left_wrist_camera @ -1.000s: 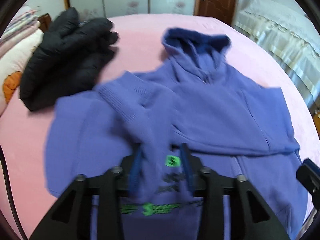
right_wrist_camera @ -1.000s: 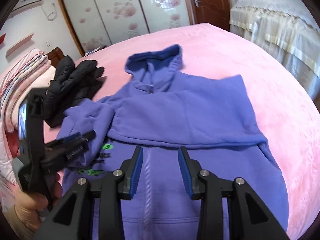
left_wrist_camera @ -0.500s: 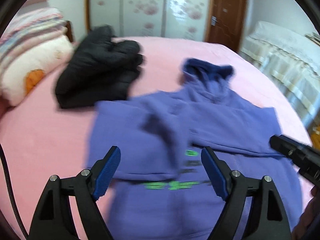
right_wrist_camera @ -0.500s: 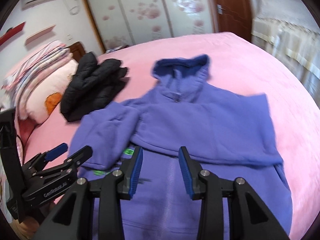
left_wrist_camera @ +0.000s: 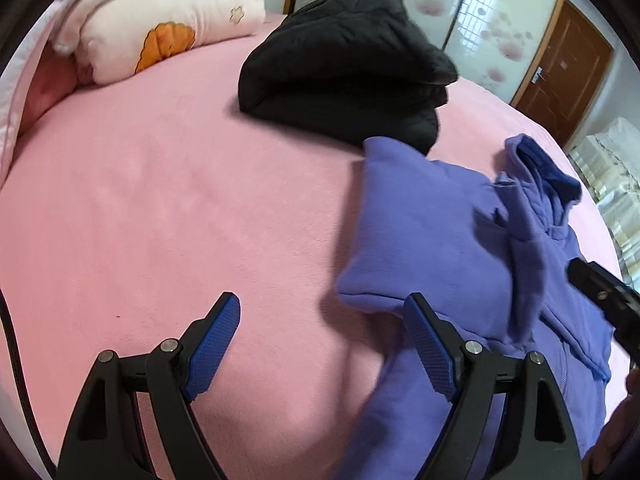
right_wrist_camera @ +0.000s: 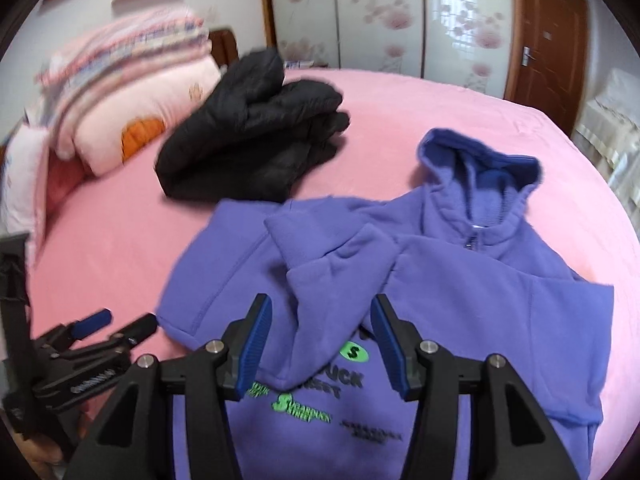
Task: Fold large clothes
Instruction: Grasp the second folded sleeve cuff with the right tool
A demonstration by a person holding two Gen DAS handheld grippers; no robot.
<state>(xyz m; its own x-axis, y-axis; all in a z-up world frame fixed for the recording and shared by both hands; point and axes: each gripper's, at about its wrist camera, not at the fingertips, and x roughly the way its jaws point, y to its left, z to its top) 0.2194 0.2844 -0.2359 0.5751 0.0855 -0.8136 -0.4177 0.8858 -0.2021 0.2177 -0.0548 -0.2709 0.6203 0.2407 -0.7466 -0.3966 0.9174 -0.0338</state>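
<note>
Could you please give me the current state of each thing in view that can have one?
Purple hoodie: flat on the bed, sleeves folded in, zipped.
Black jacket: folded in a pile.
Left gripper: open, holding nothing.
Right gripper: open, jaws just widened, over the hoodie.
Door: closed.

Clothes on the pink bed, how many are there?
2. A purple hoodie lies spread near the grippers, sleeves folded in. A folded black jacket sits behind it, toward the pillows. Nothing else shows, though the views miss part of the bed.
</note>
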